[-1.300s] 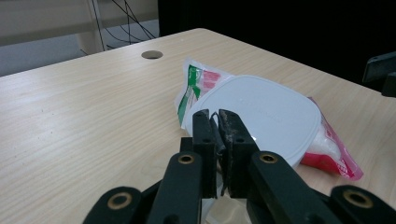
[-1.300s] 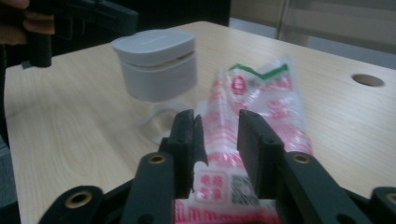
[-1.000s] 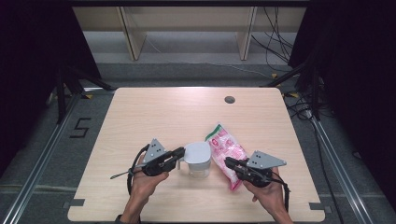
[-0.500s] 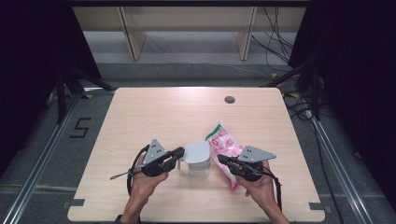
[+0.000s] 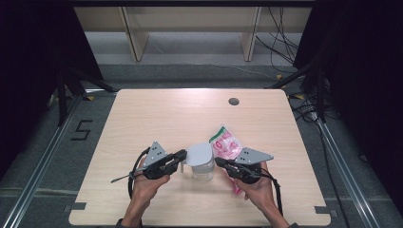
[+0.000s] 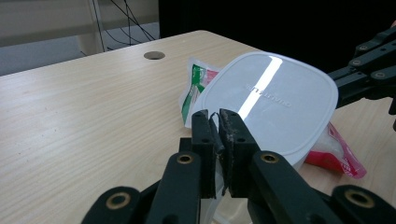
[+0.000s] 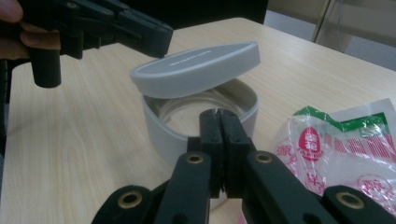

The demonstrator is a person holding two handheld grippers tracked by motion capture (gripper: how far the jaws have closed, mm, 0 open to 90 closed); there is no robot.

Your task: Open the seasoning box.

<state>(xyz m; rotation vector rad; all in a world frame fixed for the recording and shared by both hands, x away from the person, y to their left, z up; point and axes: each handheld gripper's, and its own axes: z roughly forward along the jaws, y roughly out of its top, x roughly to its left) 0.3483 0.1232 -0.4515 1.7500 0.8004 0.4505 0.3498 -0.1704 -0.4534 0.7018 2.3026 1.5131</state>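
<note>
On the left, the left gripper (image 5: pixel 182 155) has its jaws pressed together on a thin tab at the near rim of the lid (image 6: pixel 268 100); in the left gripper view the pads pinch that edge with almost no gap. The lid is pale grey-white, a rounded rectangle, glossy enough to carry a bright streak of light, and it sits tilted, raised on the left gripper's side and lower toward the other. Faint embossed lettering runs across its top, too soft to read.

Beneath it stands the container (image 7: pixel 163 128), a translucent white tub near the front middle of the desk (image 5: pixel 157 118), its mouth partly uncovered, with a round ring visible inside.

To the right, the right gripper (image 5: pixel 219 161) has its jaws fully together with nothing between them; they have just been closing. In the right gripper view the tips are at the tub's near wall, but whether they touch it I cannot tell.

Further right lies a crinkled clear packet (image 7: pixel 348 154), printed in pink and red with a green band at the top, flat on the desk just beside the tub. It carries a red round emblem and red characters, not legible.
</note>
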